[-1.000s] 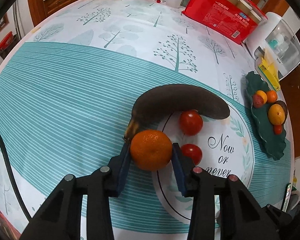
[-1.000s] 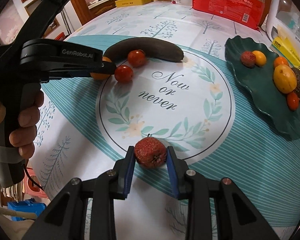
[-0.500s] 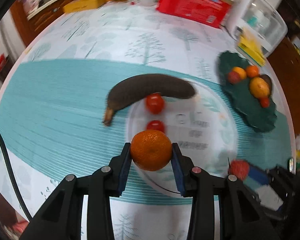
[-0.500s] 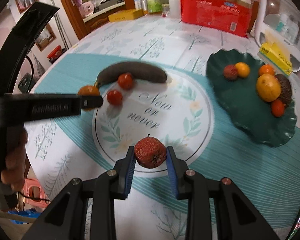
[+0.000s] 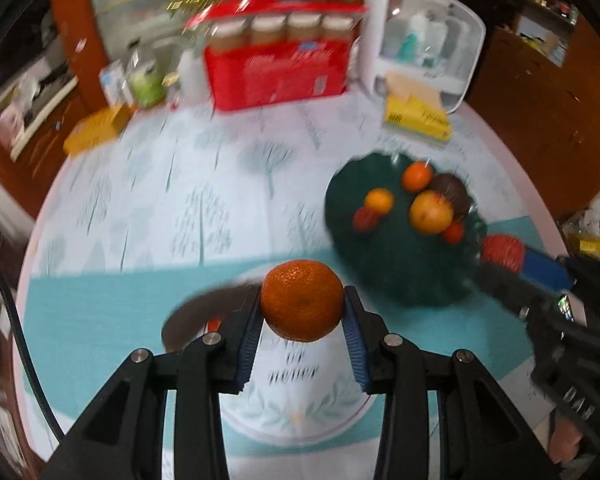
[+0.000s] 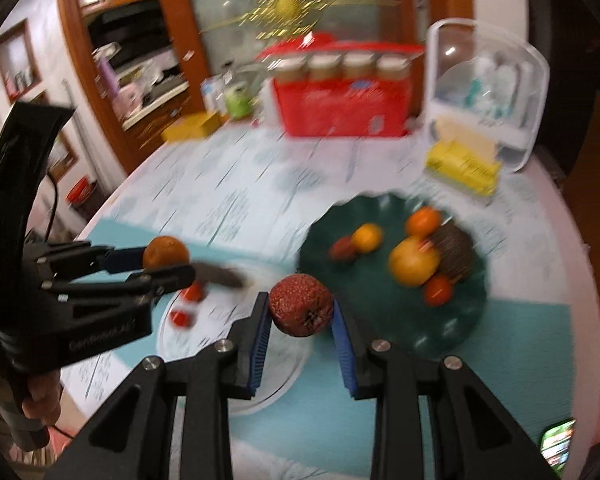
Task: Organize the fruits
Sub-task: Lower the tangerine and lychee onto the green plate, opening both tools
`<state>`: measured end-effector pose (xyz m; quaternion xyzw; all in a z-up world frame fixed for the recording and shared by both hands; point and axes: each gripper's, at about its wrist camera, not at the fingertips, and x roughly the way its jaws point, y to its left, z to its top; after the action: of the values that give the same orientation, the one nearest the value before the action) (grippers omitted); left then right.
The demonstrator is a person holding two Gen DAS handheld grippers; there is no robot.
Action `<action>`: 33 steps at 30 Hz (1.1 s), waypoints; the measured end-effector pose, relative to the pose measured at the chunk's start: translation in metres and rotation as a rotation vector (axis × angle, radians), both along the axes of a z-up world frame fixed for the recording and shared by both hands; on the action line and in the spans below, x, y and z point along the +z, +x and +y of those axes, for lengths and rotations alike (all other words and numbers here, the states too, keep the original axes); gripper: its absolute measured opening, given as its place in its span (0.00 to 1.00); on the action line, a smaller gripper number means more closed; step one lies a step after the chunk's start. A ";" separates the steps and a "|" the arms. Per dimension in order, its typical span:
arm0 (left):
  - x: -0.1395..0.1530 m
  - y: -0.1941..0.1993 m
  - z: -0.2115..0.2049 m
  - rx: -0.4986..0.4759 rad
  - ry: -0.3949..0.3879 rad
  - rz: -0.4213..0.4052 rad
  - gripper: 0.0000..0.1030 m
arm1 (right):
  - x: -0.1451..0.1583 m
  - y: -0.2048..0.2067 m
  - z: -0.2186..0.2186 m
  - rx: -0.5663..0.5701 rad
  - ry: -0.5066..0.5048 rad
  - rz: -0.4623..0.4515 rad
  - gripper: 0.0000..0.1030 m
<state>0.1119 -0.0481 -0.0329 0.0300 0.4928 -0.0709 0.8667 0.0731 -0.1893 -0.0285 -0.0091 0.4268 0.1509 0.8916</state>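
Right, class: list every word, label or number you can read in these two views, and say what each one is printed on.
"or never": tablecloth, smeared.
"GenRobot": side of the left tool, ending blurred.
Red box, yellow pack, lettering on the right tool: too blurred to read.

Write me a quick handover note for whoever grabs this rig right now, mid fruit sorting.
Left hand-held gripper: shut on the orange, lifted off the table.
Right hand-held gripper: shut on the bumpy red fruit, also in the air, near the green plate.
Plate: holds six fruits, right side of the table.
On the cloth: the dark banana and two small tomatoes, beside the round print.
Done: both fruits picked up.
Left: set both on the plate, then fetch the banana and tomatoes. Views are blurred, so check clearances before lowering.
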 end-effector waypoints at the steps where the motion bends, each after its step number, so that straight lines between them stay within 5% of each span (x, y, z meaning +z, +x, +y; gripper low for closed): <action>1: 0.006 0.005 -0.004 -0.008 0.003 -0.013 0.36 | 0.006 0.005 -0.006 -0.020 -0.006 -0.015 0.30; 10: 0.016 0.057 -0.039 -0.045 0.017 -0.074 0.36 | 0.032 0.051 -0.049 -0.173 -0.037 -0.080 0.30; 26: -0.080 0.108 -0.078 -0.139 0.037 0.085 0.36 | -0.066 0.086 -0.050 -0.227 -0.103 0.134 0.30; 33: -0.099 0.118 -0.083 -0.172 0.042 0.115 0.37 | -0.092 0.094 -0.050 -0.242 -0.113 0.185 0.30</action>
<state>0.2296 -0.1314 -0.1315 0.0861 0.5387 -0.1363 0.8269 0.1675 -0.2392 -0.1208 0.0061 0.5131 0.0184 0.8581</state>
